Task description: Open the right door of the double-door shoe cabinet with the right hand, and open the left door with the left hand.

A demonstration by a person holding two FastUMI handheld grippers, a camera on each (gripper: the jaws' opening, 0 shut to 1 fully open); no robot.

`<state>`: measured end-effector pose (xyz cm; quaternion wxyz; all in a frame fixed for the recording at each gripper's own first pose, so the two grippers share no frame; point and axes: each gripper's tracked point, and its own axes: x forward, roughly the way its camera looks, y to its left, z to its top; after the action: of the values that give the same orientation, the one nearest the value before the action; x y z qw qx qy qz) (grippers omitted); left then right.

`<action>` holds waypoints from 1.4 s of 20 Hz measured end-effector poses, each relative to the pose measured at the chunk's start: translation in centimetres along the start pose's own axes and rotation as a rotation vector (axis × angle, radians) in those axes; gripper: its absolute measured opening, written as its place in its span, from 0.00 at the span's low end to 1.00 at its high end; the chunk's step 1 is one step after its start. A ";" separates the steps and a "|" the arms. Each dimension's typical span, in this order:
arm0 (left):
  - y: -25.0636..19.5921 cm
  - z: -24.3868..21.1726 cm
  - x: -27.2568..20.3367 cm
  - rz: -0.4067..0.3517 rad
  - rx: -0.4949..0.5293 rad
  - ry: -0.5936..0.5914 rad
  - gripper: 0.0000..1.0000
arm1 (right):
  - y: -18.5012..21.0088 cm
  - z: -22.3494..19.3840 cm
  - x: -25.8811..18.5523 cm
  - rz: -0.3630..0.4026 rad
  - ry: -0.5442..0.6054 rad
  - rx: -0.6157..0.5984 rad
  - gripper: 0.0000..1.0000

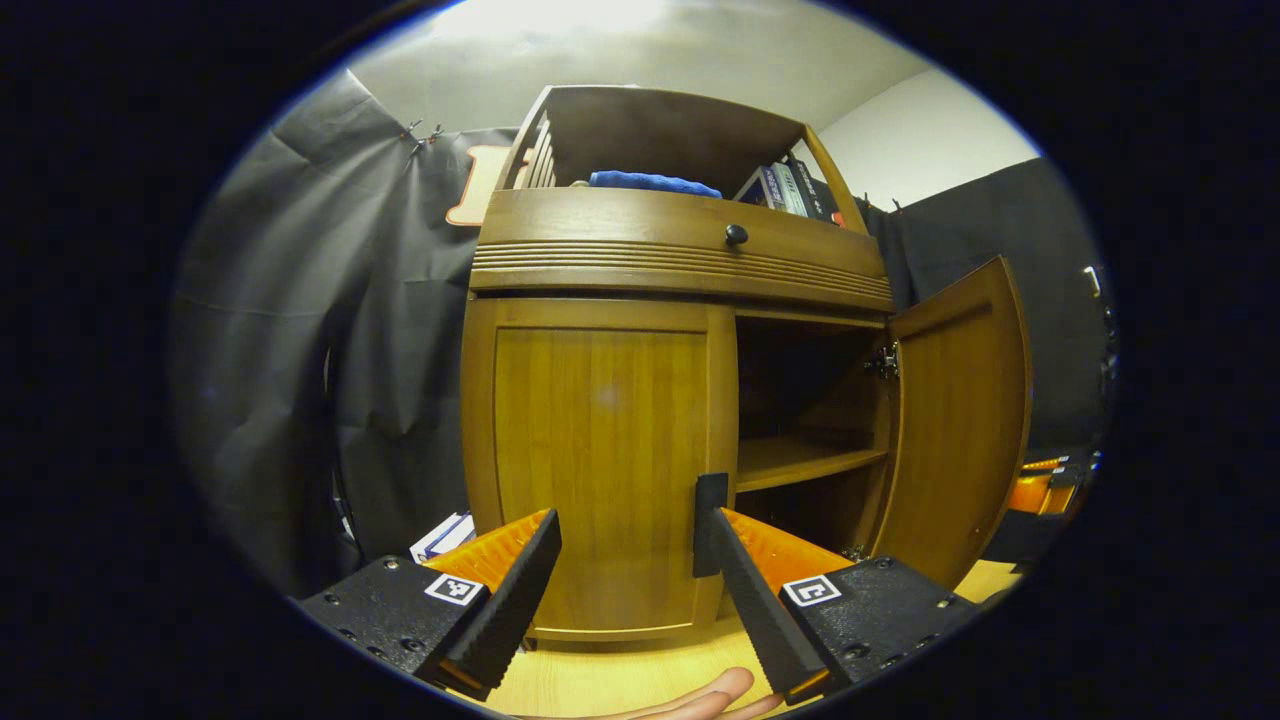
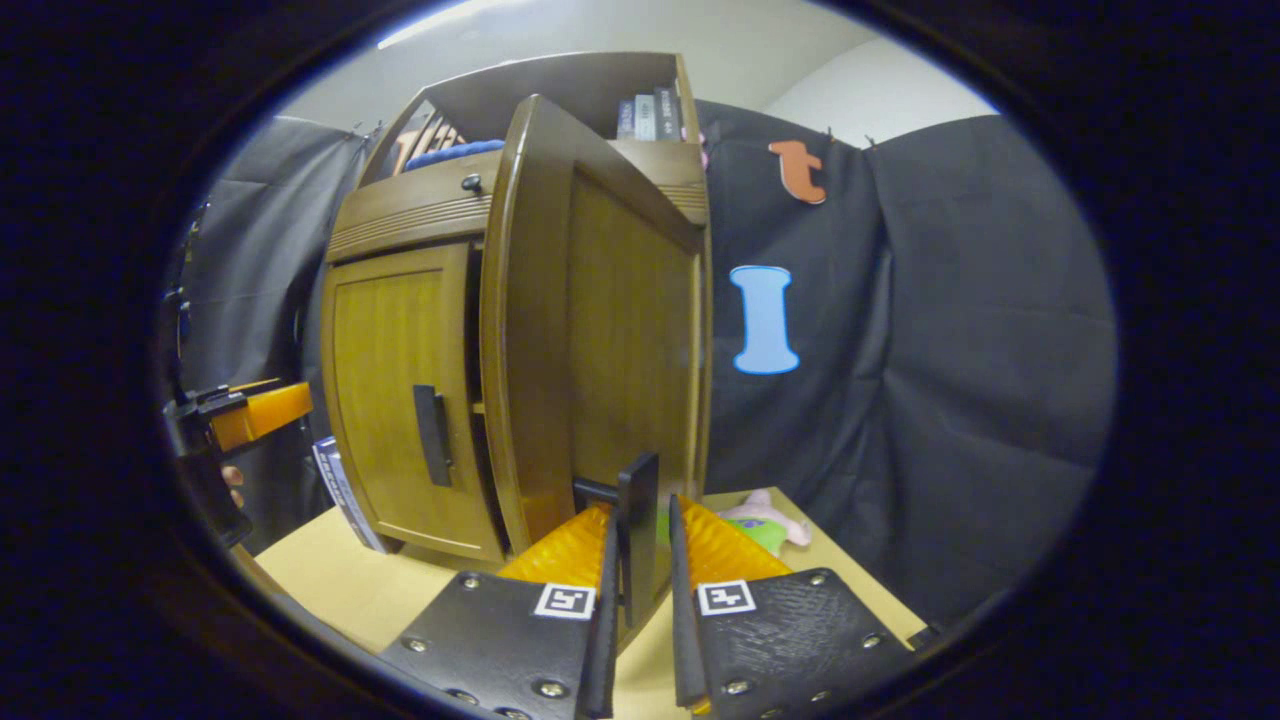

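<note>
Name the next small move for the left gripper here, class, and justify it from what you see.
Probably ease the left gripper forward and close on the dark bar handle of the shut left wooden door: its jaws stand open just short of it, while the right wooden door already hangs open.

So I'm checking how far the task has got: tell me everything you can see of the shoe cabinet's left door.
The left door, a brown wooden panel with a recessed centre and raised frame, is shut, flush under the drawer front. Its dark vertical bar handle sits at the inner edge, by the open right compartment. The left gripper is in front of it, jaws open, one finger right beside the handle, not gripping it.
</note>
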<state>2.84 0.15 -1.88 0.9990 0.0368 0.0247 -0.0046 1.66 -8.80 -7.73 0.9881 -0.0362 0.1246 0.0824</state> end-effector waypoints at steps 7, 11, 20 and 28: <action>-1.6 -0.9 0.9 -0.023 0.021 0.010 0.93 | -6.5 0.4 0.2 -0.055 -0.032 -0.008 0.17; -1.4 -2.3 3.0 0.003 0.018 0.043 0.93 | -9.7 0.2 0.6 0.003 -0.026 0.058 0.17; -3.0 -6.7 7.2 0.041 0.007 0.118 0.93 | -12.9 0.1 2.0 0.160 -0.034 0.034 0.27; -4.9 -7.8 7.9 0.038 0.014 0.120 0.89 | -12.2 -0.2 1.6 0.182 -0.064 -0.048 0.02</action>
<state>10.26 -4.19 -10.43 0.9953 0.0446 0.0840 0.0166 5.21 -20.59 -7.74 0.9789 -0.0458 0.0935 0.1760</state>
